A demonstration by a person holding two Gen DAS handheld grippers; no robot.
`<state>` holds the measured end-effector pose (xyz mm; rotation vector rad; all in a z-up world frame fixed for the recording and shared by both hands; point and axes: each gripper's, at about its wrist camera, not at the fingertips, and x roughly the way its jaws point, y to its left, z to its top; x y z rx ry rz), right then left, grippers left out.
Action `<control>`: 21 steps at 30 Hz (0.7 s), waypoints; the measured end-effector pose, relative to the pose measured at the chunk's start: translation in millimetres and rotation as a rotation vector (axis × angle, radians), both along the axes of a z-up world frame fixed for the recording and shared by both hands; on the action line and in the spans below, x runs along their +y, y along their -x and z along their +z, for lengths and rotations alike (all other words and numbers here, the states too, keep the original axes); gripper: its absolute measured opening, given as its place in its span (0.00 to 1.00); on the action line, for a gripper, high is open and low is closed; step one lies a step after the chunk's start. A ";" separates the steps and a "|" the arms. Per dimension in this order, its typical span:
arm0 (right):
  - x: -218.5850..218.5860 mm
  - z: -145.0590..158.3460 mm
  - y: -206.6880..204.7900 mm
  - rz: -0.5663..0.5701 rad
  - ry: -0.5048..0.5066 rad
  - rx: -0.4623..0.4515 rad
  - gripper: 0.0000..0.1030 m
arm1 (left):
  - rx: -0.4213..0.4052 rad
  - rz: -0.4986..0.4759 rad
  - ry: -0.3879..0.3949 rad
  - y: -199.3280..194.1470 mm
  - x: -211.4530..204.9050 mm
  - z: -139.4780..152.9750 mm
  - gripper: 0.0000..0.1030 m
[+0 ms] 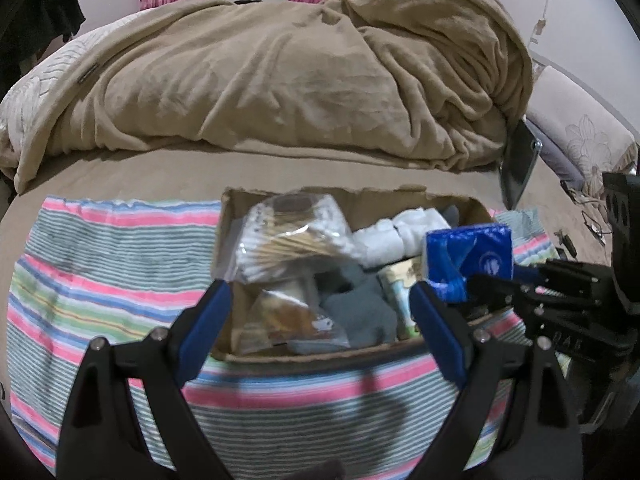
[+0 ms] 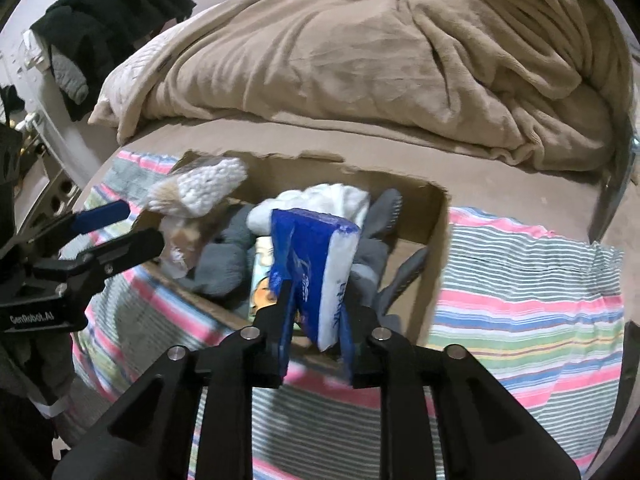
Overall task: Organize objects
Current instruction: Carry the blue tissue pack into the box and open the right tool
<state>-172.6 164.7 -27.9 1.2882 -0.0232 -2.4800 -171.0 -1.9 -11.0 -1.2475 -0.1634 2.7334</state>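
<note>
Both pairs of fingers hang over a bed [image 1: 360, 176] covered in a tan sheet, with a rumpled tan blanket [image 1: 300, 72] heaped toward its far side, probably just pushed back to free a working surface. On the near part lies a striped cloth [image 1: 100, 280], spread flat, likely as a mat for the sorting. A cardboard box [image 2: 424, 216] with its top open sits on that cloth, which makes it the obvious collecting place. It already holds a clear bag of cotton swabs [image 1: 288, 240] propped against the left wall, white rolled cloth [image 1: 404, 232] at the back, grey socks [image 1: 360, 312] in the middle, a packaged snack [image 1: 292, 320] near the front, and a small printed carton [image 1: 400, 292] standing on edge. The right gripper [image 2: 314, 320] is clamped on a blue tissue pack [image 2: 316, 264], pinching its lower end so that the pack stands up over the box's front half; from the left wrist view it looks to be above the contents rather than resting on them, though I cannot be sure. Held that way, the pack seems meant to be lowered into the gap beside the carton. The left gripper [image 1: 320, 312] has its blue-padded fingers [image 1: 208, 316] wide apart and holds nothing, poised above the near-left part of the box, perhaps ready to steady it or shift the swab bag.
</note>
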 end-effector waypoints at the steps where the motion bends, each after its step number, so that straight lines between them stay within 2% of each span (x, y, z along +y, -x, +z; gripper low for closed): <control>1: 3.6 -0.5 1.5 -0.018 -0.005 0.001 0.33 | -0.002 0.000 0.001 0.8 0.3 -0.8 0.89; 9: 17.3 0.6 4.9 -0.071 -0.003 0.016 0.40 | -0.026 -0.004 0.004 4.1 2.9 -7.5 0.89; 17: 13.0 8.0 -7.4 -0.079 -0.005 0.034 0.44 | -0.008 -0.005 -0.006 -8.6 2.2 3.0 0.89; 21: 6.9 14.2 -18.2 -0.075 -0.012 0.053 0.55 | 0.001 -0.013 -0.003 -18.4 4.7 9.2 0.89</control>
